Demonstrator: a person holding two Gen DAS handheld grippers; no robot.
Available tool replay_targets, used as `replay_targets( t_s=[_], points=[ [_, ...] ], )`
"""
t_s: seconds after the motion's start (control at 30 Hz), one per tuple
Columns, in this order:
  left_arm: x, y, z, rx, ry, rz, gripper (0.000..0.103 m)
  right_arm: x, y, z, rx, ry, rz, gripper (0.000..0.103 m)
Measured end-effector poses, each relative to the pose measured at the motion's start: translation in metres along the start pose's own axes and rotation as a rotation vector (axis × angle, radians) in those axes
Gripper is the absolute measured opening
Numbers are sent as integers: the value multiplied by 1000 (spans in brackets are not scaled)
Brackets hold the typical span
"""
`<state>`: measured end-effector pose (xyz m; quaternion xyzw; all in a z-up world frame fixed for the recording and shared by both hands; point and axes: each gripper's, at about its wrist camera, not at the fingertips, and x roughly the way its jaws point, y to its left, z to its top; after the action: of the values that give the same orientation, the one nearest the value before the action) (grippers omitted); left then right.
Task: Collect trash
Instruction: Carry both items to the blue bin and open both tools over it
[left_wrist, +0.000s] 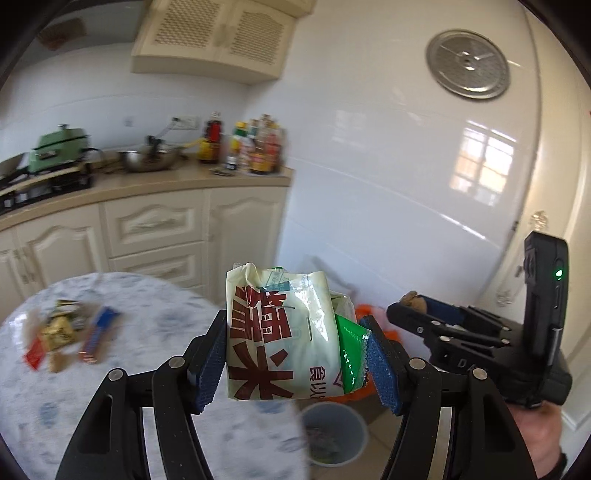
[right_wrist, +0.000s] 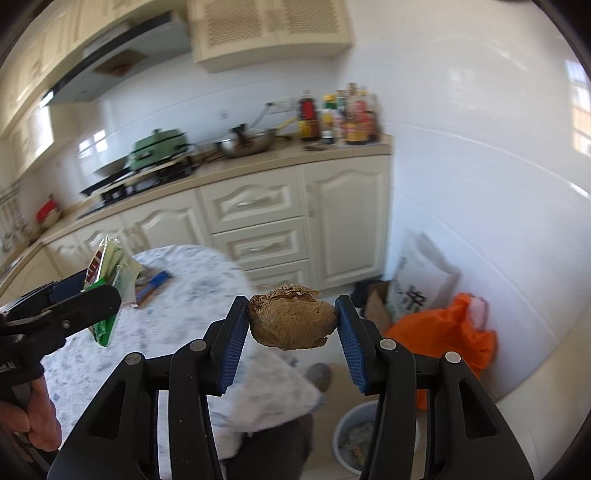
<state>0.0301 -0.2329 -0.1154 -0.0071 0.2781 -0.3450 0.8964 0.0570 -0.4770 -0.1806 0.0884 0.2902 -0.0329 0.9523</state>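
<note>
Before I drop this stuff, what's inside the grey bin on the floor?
The grey bin already holds some crumpled, brownish scraps. The right gripper covers part of its opening, so the rest, and how full it is, can't be seen.

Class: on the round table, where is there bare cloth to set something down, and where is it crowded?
The table is bare between the wrapper pile and its near edge. The pile crowds the far left. The counter is full of cookware and bottles.
</note>
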Motion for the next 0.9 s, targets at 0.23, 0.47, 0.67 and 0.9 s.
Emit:
replay_targets(
  t_s=[0.23,0.47,0.67,0.9],
  points=[
    [90,-45,-3,7,138,-135,64,1,-80,-24,99,53,-116,49],
    [186,-79,-34,7,342,-176,64,45,-148,-77,204,201,-175,49],
    [255,-90,-57,-13,493,-175,64,85,-187,-122,291,311,-171,49],
    [323,-112,-63,-17,611,-150,68,124,-216,-160,379,396,-143,50]
  ],
)
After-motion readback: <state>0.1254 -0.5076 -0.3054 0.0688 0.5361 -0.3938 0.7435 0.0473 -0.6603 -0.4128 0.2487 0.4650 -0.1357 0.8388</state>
